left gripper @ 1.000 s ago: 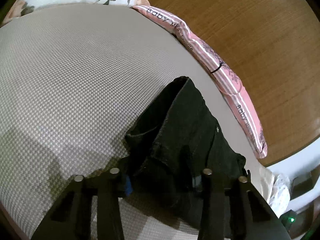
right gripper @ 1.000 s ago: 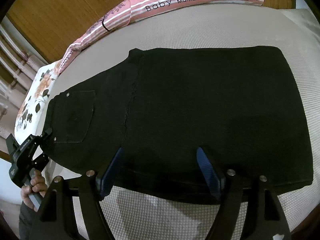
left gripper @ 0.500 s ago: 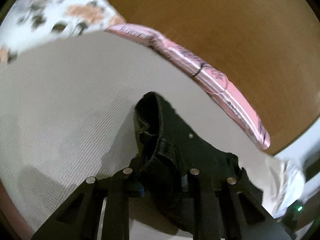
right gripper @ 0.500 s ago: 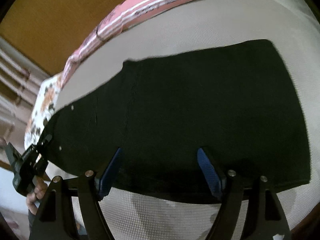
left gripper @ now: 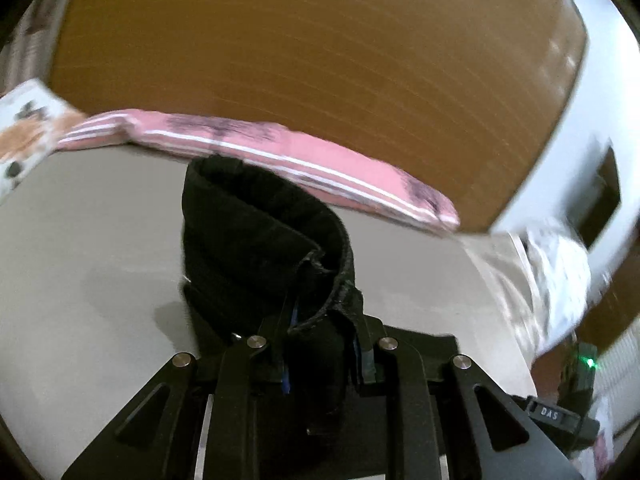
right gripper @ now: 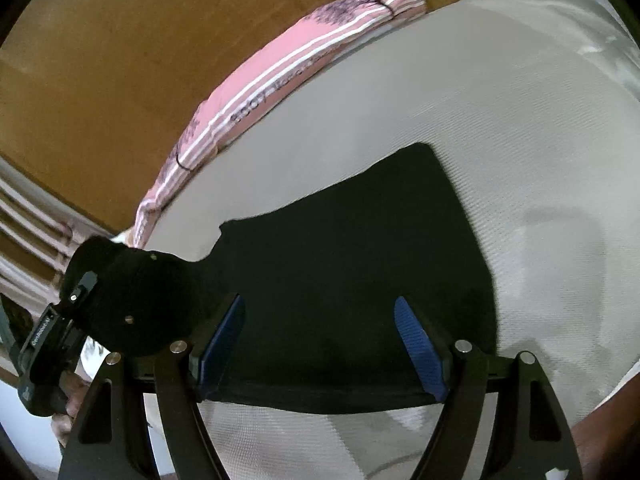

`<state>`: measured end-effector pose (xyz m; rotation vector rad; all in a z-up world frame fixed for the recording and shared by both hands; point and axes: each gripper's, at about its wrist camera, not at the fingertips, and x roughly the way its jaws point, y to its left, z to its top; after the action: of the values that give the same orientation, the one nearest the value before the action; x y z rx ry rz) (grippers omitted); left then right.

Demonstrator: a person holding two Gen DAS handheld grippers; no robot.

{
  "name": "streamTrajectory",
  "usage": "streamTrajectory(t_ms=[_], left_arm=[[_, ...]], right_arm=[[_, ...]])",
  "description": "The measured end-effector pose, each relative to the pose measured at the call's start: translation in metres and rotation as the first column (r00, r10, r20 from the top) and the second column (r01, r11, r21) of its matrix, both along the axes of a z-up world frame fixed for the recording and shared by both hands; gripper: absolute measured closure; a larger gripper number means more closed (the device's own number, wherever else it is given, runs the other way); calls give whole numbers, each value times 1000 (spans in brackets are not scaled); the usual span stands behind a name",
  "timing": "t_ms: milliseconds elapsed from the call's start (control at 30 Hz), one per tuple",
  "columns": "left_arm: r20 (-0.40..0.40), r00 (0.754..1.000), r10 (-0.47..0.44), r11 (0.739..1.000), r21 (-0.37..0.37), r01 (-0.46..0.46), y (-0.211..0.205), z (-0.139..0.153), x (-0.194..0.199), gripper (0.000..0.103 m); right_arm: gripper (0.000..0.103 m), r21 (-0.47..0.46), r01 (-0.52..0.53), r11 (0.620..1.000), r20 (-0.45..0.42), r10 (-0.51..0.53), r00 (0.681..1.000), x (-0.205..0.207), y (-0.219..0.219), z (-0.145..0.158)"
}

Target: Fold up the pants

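My left gripper [left gripper: 326, 344] is clenched on the waistband end of the black pants [right gripper: 340, 280], lifting it off the bed [right gripper: 500, 128] at the lower centre of the left wrist view. My right gripper [right gripper: 320, 344] stands released, its blue pads [right gripper: 420, 344] apart over the pants' near edge at the bottom of its frame. A pink striped pillow [right gripper: 280, 76] lies along the headboard [left gripper: 320, 60].

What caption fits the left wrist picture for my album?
Left tongs pinch the black pants waistband, lifting it above the beige bed near a pink pillow.
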<state>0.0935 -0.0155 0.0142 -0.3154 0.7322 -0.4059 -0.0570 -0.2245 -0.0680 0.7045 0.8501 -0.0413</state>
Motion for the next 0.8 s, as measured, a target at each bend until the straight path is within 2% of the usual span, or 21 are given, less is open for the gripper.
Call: streamTrajectory(t_ms=[133,233,333,433,533,600,700,800], left_arm=[[-12,993,-120,992,47,121,-59,-2,0,82],[-33,976,-214,974,63,216,-98,-7,-4,82],[-83,955,-285,952,89,292,-134,-21,-8,81],[-158,934,-321,930,133,343,-165,-47,-13,81],[-195,920,-339,909,185,374,-182,-69,-20,80],[-189,917,-351,894,223,388,-188,-76,-26,78],[-168,913,-371,877,260,404,-194,-75,-33,73],[-165,902,-398,860,276,430,-194,-68,-38,64]], right_arm=[[27,-2,26,1000,7,-26,1000,-8,-14,4],[27,9,49,999,7,-49,999,-13,-24,4],[27,11,66,998,1,-66,998,-15,-36,4],[27,16,76,997,1,-76,997,-16,-44,3],[27,11,76,997,-2,-76,997,-19,-54,2],[27,3,67,998,-7,-67,998,-21,-56,1],[27,-5,46,999,-12,-46,999,-22,-58,0],[27,3,15,1000,-13,-15,1000,-19,-58,-2]])
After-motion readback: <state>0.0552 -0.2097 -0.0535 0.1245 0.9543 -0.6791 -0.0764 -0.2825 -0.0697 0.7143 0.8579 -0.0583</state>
